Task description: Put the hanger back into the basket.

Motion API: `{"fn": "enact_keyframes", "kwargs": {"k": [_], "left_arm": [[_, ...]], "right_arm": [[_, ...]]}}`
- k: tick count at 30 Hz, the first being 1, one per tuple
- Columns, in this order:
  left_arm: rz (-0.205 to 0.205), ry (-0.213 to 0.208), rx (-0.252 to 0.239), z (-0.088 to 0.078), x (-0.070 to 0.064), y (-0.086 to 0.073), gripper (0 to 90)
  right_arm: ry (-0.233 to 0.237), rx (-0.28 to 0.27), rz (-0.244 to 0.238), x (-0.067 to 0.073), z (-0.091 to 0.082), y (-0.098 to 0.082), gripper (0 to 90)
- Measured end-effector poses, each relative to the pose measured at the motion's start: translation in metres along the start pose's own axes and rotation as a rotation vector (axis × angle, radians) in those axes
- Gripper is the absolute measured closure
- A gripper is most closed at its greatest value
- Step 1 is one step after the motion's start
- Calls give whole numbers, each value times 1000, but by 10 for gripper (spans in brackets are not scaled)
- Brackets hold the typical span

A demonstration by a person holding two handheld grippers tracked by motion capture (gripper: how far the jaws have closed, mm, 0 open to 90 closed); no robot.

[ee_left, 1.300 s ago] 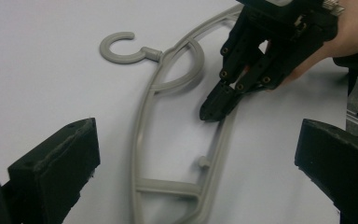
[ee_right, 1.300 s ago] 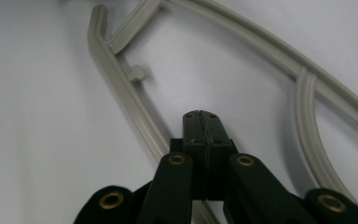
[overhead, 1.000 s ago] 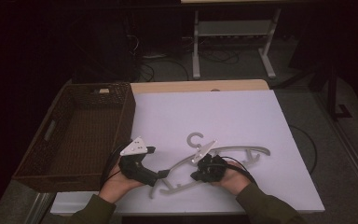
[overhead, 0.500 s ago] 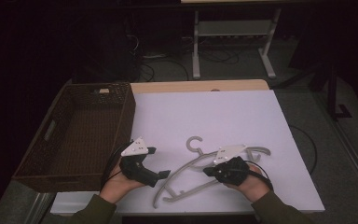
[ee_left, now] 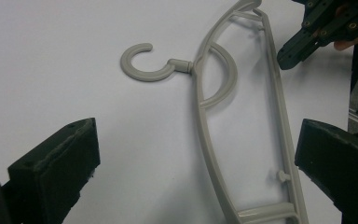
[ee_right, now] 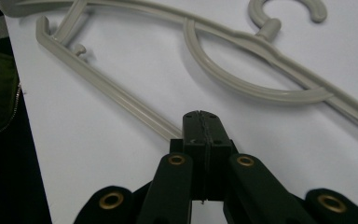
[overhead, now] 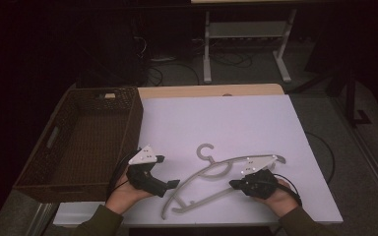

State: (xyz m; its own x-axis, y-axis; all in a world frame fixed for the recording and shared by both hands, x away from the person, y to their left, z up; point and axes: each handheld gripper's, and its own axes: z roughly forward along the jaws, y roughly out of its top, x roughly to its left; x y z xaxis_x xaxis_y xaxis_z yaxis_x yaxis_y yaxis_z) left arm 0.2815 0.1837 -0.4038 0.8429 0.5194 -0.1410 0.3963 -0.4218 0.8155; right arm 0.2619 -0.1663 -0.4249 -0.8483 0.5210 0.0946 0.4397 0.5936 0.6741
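Dim room, white tabletop [overhead: 256, 123] lit in the middle, dark floor and a metal stand [overhead: 246, 44] beyond the far edge. Wicker basket [overhead: 54, 147] sits at the left side, touching the white sheet's left edge, seemingly bare inside.

Grey plastic hanger [overhead: 211, 179] lies flat near the front edge, hook toward the far side, long bar running from the near-left up to the right.

Right tool [overhead: 235, 185]: jaws fully together, tips at the hanger's lower bar; in the right gripper view the bar runs in behind the closed tips [ee_right: 201, 122], so I judge it is pinned or pressed there rather than cleanly clasped, cannot tell for certain.

Left tool [overhead: 172, 185]: jaws spread wide, holding nothing, resting just beside the hanger's near-left end; the left gripper view shows the hanger [ee_left: 242, 140] lying between and beyond its two pads.

Step in hand, as I read it: getting control of the hanger, likely for a move to the basket. Next move calls for the left tool to close on the near arm, then lift level.

Room: wide bare sheet behind and to the right. Front edge is close under both hands; basket wall stands tall on the left, so the hanger must clear it.
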Motion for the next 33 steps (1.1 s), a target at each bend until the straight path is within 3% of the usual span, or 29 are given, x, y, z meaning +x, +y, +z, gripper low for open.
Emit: {"fn": "enact_keyframes", "kwargs": {"k": [14, 23, 33], "left_arm": [[5, 1, 7, 2, 0, 0, 0], [9, 1, 14, 4, -2, 0, 0], [7, -7, 61, 24, -7, 3, 0]], "right_arm": [[-14, 73, -16, 1, 13, -2, 895], [-14, 81, -10, 2, 15, -2, 895], [-13, 82, -7, 2, 15, -2, 895]]}}
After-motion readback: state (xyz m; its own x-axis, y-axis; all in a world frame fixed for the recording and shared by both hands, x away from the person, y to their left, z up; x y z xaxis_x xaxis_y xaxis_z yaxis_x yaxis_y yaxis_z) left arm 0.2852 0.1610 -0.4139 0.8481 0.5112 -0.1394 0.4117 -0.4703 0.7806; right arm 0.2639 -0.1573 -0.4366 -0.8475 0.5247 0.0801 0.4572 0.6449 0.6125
